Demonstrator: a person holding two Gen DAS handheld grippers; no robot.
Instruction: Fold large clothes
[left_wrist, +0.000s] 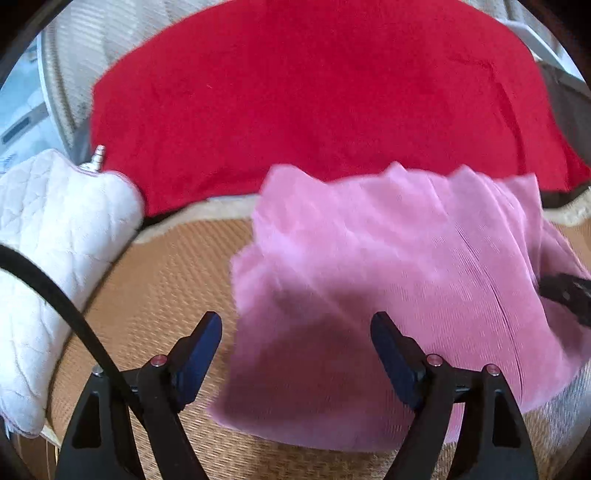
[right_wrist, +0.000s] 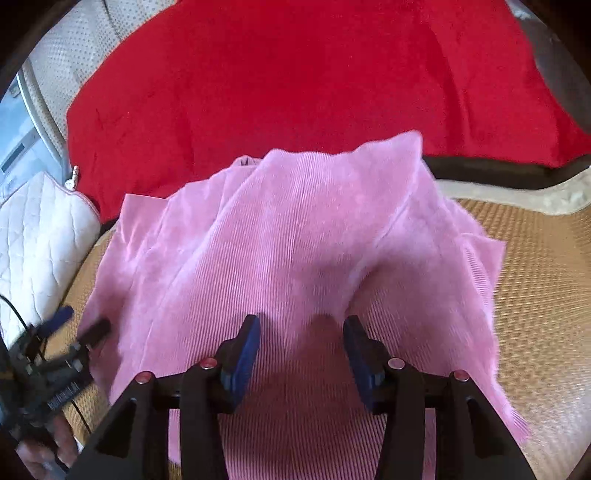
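- Presently the left hand-held gripper (left_wrist: 296, 334) has its jaws spread wide and grips nothing; its right finger lies over the pink garment (left_wrist: 388, 280), the left finger over bare mat.
- Likewise the right hand-held gripper (right_wrist: 301, 338) is open, jaws apart, poised over the middle of the pink cloth with nothing pinched.
- From the right wrist view, the left tool sits at about 8 o'clock, at the garment's left edge.
- The pink garment lies on a woven straw mat (right_wrist: 535, 258), rumpled, with raised ridges toward 12 o'clock and layers doubled over.
- It looks like soft ribbed corduroy, limp and likely to slump when lifted.
- Judging by the uneven edges, folding is only partly done; flattening and further folds seem left.
- Beyond, at 12 o'clock, lies a red blanket (left_wrist: 314, 92); a white quilted pillow (left_wrist: 48, 240) lies at 9 o'clock.
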